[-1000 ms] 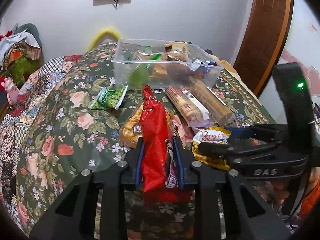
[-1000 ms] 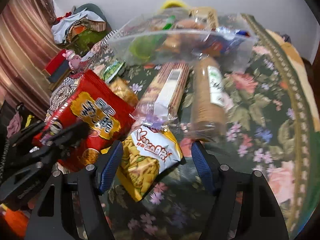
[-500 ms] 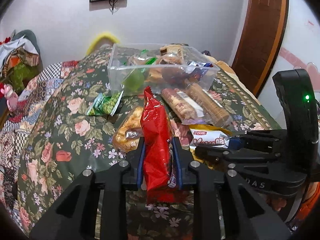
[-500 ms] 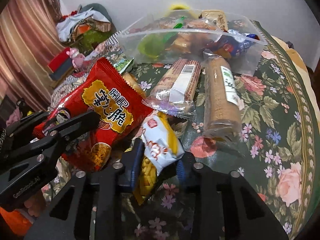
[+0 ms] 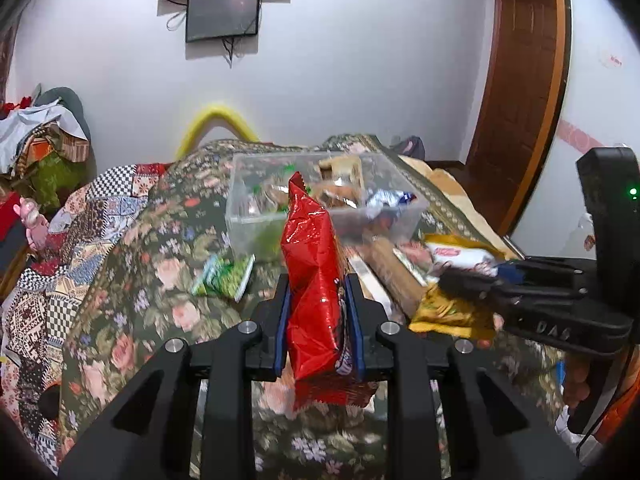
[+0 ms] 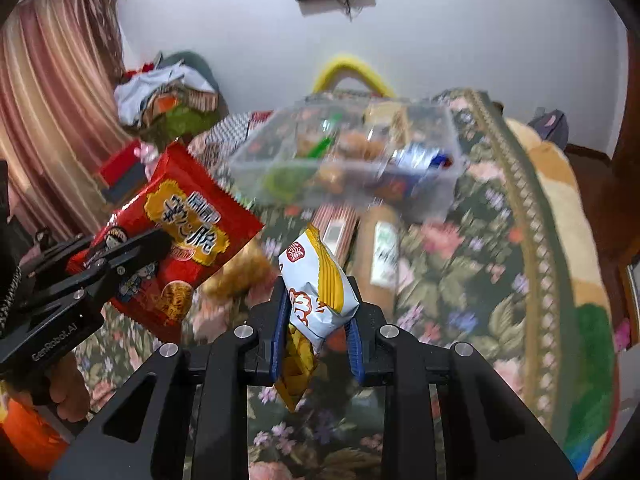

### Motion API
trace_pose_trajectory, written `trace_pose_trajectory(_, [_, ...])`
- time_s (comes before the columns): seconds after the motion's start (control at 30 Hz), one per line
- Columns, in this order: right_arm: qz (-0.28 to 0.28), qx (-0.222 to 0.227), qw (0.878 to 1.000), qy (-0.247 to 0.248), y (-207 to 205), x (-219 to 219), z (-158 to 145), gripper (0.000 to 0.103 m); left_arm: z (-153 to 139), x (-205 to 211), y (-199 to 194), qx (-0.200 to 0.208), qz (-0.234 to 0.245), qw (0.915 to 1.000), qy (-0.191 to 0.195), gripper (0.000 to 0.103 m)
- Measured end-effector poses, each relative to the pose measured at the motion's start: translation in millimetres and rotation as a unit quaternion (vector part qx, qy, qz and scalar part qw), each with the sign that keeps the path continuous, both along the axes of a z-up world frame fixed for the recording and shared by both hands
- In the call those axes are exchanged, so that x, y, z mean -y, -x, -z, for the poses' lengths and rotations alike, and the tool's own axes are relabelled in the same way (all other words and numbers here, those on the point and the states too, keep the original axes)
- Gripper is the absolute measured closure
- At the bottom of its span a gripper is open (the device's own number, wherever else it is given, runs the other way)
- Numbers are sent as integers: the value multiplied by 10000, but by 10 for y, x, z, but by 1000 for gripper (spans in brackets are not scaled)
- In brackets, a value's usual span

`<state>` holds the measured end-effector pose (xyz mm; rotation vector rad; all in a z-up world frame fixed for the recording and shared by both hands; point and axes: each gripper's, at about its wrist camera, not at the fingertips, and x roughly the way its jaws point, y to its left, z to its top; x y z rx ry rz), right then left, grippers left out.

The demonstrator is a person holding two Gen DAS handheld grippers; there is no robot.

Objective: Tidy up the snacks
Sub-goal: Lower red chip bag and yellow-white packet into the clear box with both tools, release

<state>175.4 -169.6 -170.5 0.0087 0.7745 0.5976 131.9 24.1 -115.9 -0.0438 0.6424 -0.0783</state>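
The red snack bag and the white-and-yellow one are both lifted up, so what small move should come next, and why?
Probably carry both forward over the clear plastic bin. The left gripper clamps the red snack bag, the right gripper the white-and-yellow snack bag, and the bin already holds other snacks.

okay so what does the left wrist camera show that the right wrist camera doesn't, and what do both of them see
Only the left wrist view shows the small green packet lying on the floral bedspread and the wooden door.

Only the right wrist view shows the pink curtain and the printed front of the red snack bag.

Both show the clear bin, the left hand-held gripper clamping the red bag, and the right hand-held gripper clamping the white-and-yellow packet.
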Motion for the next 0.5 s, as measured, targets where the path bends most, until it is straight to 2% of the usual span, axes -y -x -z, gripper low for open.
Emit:
trace_pose_trajectory(0.2, [178, 403, 9990, -67, -159, -2, -312, 80, -195, -79, -217, 147, -97, 9998, 75, 79])
trace_pose_trajectory(0.5, [402, 798, 9960, -57, -419, 40, -551, 80, -347, -152, -618, 366, -262, 9986, -273, 78])
